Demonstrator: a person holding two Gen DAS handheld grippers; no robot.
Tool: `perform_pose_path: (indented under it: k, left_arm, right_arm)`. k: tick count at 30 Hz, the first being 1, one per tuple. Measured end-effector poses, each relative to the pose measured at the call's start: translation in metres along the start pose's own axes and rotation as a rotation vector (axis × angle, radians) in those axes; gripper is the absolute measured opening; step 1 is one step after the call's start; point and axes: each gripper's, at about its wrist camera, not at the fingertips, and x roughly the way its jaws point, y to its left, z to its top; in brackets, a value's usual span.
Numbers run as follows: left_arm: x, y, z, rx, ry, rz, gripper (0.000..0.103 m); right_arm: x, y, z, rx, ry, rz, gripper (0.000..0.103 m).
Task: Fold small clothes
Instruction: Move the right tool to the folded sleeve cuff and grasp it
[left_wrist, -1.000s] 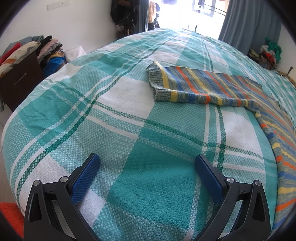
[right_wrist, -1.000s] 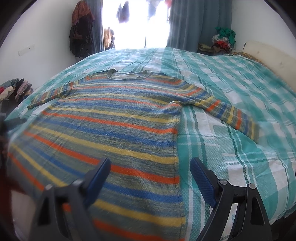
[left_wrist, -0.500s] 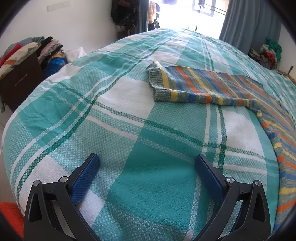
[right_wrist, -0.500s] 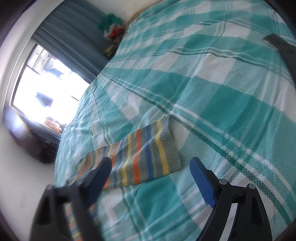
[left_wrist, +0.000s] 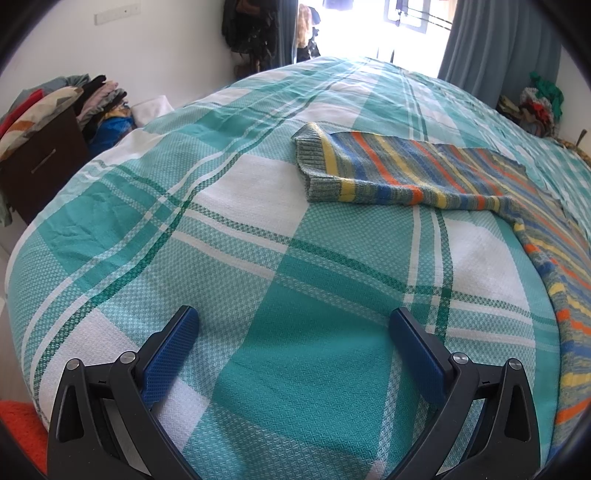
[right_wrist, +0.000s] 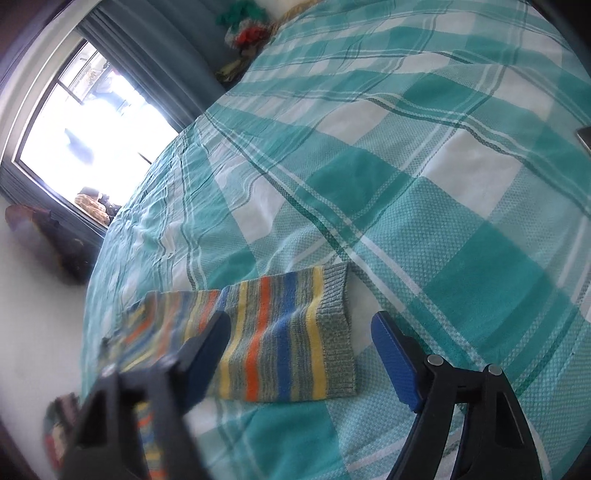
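Note:
A striped knit sweater (left_wrist: 424, 177) in grey, blue, orange and yellow lies flat on the bed. Its left sleeve stretches toward the middle of the left wrist view, and its body runs down the right edge. My left gripper (left_wrist: 291, 328) hovers open over bare bedspread, well short of that sleeve's cuff (left_wrist: 314, 166). In the right wrist view the other sleeve (right_wrist: 280, 339) lies across the lower middle, ending in a grey ribbed cuff (right_wrist: 338, 332). My right gripper (right_wrist: 299, 332) stands over this cuff with its jaws closing; the cuff lies between the fingers and the pads do not press on it.
The bed carries a teal and white plaid bedspread (left_wrist: 236, 236). A dark dresser (left_wrist: 37, 162) stacked with folded clothes stands at the left. A bright window (right_wrist: 85, 122) with blue curtains is at the far end. More clothes (left_wrist: 539, 107) are heaped in the far corner.
My right gripper swung from over the sweater's body to the right sleeve's cuff, rolling as it went, and its jaws have narrowed a little. The left gripper has not moved.

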Motion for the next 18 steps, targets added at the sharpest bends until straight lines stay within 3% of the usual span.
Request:
perform_pose_path:
  k: [5,8,13,16,18]
  left_arm:
    - [0.001,0.0,0.002,0.002,-0.001,0.005,0.103]
    - [0.001,0.001,0.002,0.001,-0.001,0.004,0.103]
    - [0.0,-0.001,0.001,0.002,-0.001,0.005,0.103]
    - [0.001,0.0,0.002,0.002,-0.002,0.006,0.103]
    - [0.002,0.001,0.003,0.002,-0.002,0.006,0.103]
  right_arm:
    - [0.009,-0.019,0.017,0.096,0.075,0.061,0.072]
    - [0.024,-0.016,0.015,0.08,0.13,0.068,0.067]
    - [0.05,-0.018,0.013,0.084,0.165,0.026,0.056]
    - [0.065,-0.02,0.006,0.095,0.164,0.027,0.055]
    - [0.071,-0.016,0.004,0.055,0.166,-0.028,0.011]
